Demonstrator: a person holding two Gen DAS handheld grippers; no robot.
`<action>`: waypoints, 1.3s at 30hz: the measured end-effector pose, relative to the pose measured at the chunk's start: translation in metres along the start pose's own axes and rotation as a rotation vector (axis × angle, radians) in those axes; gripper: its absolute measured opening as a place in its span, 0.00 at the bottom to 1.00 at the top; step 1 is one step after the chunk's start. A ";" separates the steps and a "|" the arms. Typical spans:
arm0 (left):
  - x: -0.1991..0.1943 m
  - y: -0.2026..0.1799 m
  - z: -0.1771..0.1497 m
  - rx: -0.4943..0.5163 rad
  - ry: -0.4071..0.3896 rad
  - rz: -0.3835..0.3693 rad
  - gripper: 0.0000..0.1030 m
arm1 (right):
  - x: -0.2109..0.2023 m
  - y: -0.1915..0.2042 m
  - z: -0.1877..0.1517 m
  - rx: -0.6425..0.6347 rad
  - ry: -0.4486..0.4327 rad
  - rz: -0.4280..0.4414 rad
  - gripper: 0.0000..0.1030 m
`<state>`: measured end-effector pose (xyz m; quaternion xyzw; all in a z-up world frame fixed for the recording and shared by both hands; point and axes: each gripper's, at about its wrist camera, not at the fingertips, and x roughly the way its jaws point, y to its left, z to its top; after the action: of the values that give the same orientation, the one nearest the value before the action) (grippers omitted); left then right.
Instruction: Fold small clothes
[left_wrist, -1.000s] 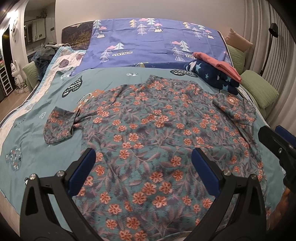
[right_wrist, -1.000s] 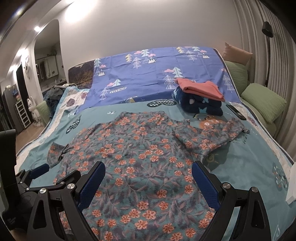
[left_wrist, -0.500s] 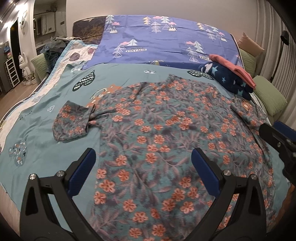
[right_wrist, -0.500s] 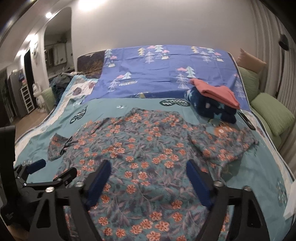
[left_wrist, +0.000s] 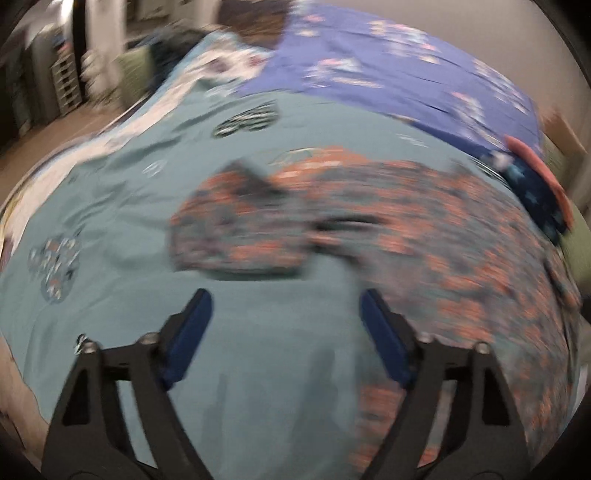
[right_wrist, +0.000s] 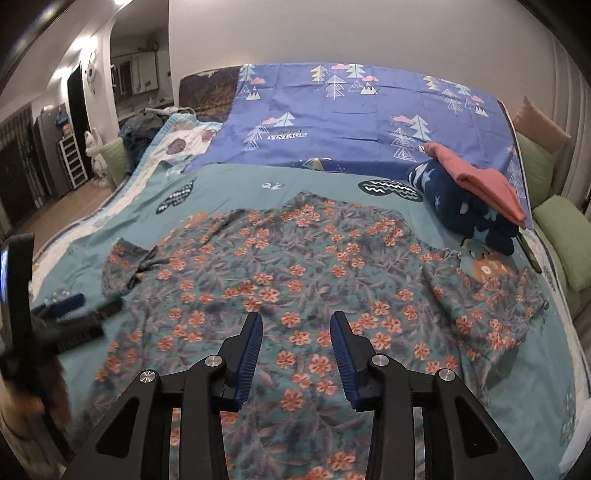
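Note:
A floral short-sleeved shirt (right_wrist: 295, 277) lies spread flat on the teal bed sheet (right_wrist: 240, 184). My right gripper (right_wrist: 296, 319) hovers over the shirt's lower middle. Its jaws are closing, with only flat cloth below them and nothing pinched. The left wrist view is blurred by motion. In it my left gripper (left_wrist: 285, 299) is over bare sheet, just short of the shirt's left sleeve (left_wrist: 236, 229), with the shirt body (left_wrist: 461, 251) to its right. Its jaws are closing too, with nothing between them. The left gripper (right_wrist: 90, 304) also shows beside that sleeve in the right wrist view.
A stack of folded clothes (right_wrist: 469, 199), navy with a pink piece on top, sits at the back right. A purple tree-print sheet (right_wrist: 351, 122) covers the far end of the bed. Green pillows (right_wrist: 561, 236) line the right edge. The floor drops away at the left.
My left gripper has swung left, off the shirt and onto bare sheet near the left sleeve. Both grippers' jaws have narrowed, the right ones much more. The shirt has not moved.

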<state>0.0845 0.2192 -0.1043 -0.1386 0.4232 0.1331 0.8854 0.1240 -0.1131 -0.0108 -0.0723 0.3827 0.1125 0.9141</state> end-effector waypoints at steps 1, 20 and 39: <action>0.005 0.010 0.002 -0.027 0.013 -0.003 0.67 | 0.002 -0.002 0.000 0.004 0.006 0.000 0.37; 0.059 0.004 0.035 0.007 0.079 -0.198 0.08 | 0.037 -0.003 0.006 0.019 0.093 0.038 0.38; 0.006 -0.173 0.023 0.252 0.075 -0.561 0.08 | 0.047 -0.045 0.037 0.152 0.112 0.231 0.39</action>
<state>0.1655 0.0674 -0.0724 -0.1440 0.4138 -0.1752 0.8816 0.1934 -0.1416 -0.0162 0.0357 0.4462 0.1836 0.8752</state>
